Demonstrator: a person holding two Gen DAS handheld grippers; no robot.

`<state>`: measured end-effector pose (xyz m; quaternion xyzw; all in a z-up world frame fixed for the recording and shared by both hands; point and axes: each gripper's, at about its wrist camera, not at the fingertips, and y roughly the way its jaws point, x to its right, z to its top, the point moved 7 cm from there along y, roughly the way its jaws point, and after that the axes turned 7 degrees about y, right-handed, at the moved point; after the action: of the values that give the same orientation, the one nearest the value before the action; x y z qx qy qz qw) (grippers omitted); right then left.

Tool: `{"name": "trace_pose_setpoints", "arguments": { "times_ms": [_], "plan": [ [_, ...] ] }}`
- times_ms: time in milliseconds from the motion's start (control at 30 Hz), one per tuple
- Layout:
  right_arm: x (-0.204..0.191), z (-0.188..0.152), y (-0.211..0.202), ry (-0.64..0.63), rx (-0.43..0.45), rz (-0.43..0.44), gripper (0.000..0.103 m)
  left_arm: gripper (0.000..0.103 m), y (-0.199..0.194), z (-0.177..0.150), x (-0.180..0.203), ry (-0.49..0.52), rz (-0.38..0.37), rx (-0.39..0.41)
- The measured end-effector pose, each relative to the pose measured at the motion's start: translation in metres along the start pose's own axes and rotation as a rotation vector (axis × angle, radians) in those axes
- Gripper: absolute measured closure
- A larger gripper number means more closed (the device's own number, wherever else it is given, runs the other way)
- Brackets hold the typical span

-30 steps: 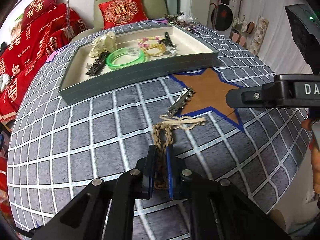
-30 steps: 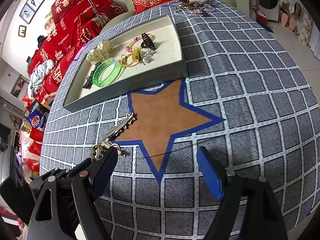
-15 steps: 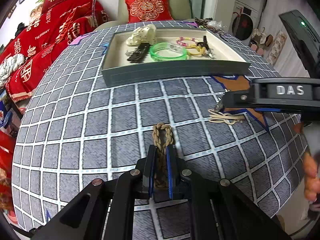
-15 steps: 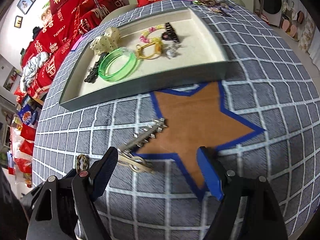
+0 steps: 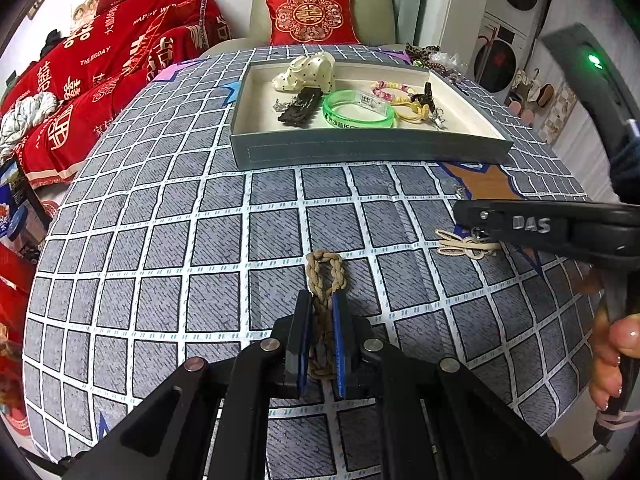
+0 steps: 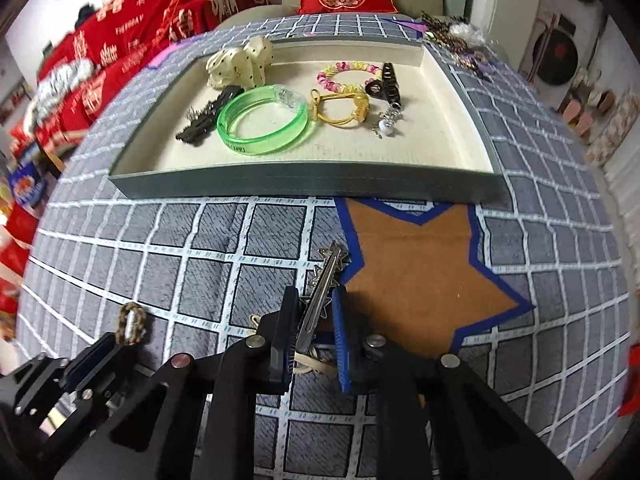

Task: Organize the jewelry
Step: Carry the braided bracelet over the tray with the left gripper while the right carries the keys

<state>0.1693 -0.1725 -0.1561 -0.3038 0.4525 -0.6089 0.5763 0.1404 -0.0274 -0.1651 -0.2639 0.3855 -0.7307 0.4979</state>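
Note:
My left gripper (image 5: 320, 300) is shut on a tan braided bracelet (image 5: 325, 268), whose loop sticks out past the fingertips and rests on the checked tablecloth. A silver hair clip with small stars (image 6: 326, 272) lies at the edge of the brown star patch. My right gripper (image 6: 316, 296) is closing its jaws on it, the clip standing slanted between the blue pads. A beige cord loop (image 5: 460, 245) lies under the right gripper. The grey tray (image 6: 304, 178) beyond holds a green bangle (image 6: 264, 128), a bead bracelet, a yellow cord bracelet, hair claws and a spotted bow.
A pile of more jewelry (image 6: 456, 36) sits at the table's far right edge behind the tray. Red cushions and a chair stand past the far side. A person's fingers (image 5: 612, 356) hold the right gripper's handle at the right.
The right gripper moved left over the silver hair clip and its jaws closed from wide apart to narrow around it. The left gripper drew the braided bracelet leftward, away from the clip and cord loop.

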Motion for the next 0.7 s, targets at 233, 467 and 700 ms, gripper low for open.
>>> {"name": "trace_pose_setpoints", "arguments": {
  "times_ms": [233,467,700],
  "plan": [
    [0.011,0.002,-0.016,0.046,0.019,0.083,0.085,0.085,-0.005,0.004,0.000,0.001,-0.001,0.011],
    [0.023,0.002,-0.037,0.060,0.054,0.136,0.085,0.085,-0.019,0.014,-0.003,0.014,0.015,0.039],
    [0.038,0.010,-0.054,0.092,0.079,0.160,0.085,0.085,-0.034,0.029,-0.008,0.011,0.018,0.073]
  ]
}}
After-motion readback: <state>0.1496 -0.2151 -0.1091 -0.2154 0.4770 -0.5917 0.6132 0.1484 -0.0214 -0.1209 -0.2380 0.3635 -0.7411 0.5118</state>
